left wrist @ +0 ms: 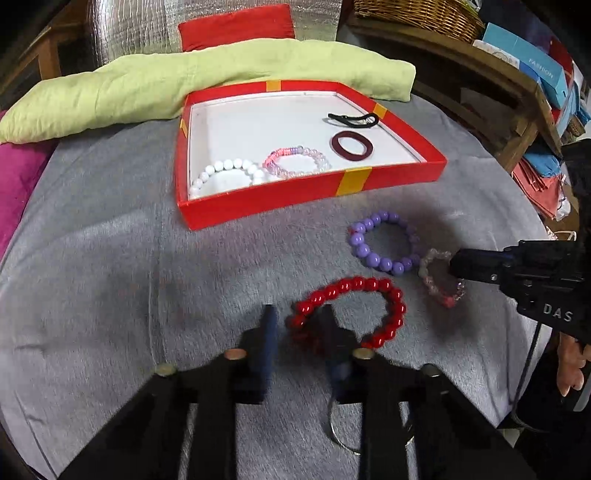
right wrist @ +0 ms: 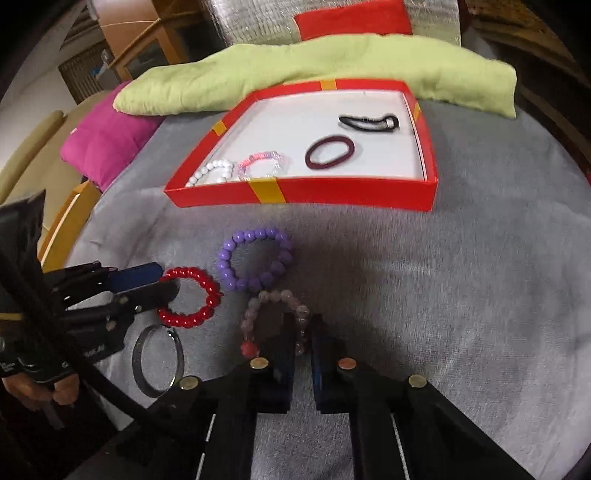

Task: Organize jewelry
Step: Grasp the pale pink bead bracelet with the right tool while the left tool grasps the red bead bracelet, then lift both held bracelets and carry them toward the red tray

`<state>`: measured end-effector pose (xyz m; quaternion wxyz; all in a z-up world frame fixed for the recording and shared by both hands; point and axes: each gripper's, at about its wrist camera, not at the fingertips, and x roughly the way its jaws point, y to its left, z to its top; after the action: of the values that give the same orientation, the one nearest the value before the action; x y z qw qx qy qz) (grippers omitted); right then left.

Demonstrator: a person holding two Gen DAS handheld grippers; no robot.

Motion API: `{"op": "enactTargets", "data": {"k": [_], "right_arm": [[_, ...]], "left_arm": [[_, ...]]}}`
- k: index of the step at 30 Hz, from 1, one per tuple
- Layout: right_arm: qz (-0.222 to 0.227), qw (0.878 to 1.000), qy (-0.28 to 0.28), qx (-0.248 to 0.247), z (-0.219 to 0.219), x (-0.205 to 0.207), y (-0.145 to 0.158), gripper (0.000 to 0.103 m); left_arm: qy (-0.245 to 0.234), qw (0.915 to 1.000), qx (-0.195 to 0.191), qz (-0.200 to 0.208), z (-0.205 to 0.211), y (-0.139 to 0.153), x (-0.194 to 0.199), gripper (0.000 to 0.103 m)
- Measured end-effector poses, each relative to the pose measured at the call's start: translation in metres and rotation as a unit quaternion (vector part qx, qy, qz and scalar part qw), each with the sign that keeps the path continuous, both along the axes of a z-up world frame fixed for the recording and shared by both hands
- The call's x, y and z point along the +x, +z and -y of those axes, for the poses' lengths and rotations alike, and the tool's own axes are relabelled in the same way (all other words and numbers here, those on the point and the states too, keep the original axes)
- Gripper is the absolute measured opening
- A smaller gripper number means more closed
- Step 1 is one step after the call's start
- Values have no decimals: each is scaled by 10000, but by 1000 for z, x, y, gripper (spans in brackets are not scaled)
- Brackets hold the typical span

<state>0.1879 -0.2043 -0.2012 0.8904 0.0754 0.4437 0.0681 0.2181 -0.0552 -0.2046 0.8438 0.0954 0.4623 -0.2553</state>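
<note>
A red tray [left wrist: 258,206] [right wrist: 332,192] on grey cloth holds a white bead bracelet [left wrist: 229,171], a pink-clear bracelet [left wrist: 295,162], a maroon hair tie [left wrist: 351,146] and a black hair clip [left wrist: 354,120]. My left gripper [left wrist: 299,321] [right wrist: 162,282] is open, its fingers straddling the near side of a red bead bracelet [left wrist: 369,288] [right wrist: 199,295]. My right gripper [right wrist: 303,325] [left wrist: 452,266] is narrowly open around the rim of a pale pink bracelet [right wrist: 273,297] [left wrist: 439,280]. A purple bead bracelet [left wrist: 380,243] [right wrist: 255,258] lies between them and the tray.
A silver bangle [right wrist: 159,363] lies by the left gripper. A green pillow [left wrist: 184,85], a red cushion [left wrist: 236,26] and a magenta cushion [right wrist: 107,136] sit behind the tray. Wooden shelves with boxes [left wrist: 535,70] stand at the right.
</note>
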Motion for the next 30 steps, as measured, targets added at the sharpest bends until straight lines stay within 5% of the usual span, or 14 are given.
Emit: {"op": "enactTargets", "data": {"k": [5, 12, 30], "right_arm": [[475, 9982, -352, 141, 14, -8, 17, 8], [672, 9931, -840, 469, 34, -8, 27, 8], [950, 9908, -738, 620, 19, -10, 35, 8]], "left_arm": [[203, 9994, 19, 280, -7, 7, 4, 9], [476, 9950, -442, 752, -25, 30, 5, 9], [545, 9922, -275, 1090, -24, 42, -2, 9]]}}
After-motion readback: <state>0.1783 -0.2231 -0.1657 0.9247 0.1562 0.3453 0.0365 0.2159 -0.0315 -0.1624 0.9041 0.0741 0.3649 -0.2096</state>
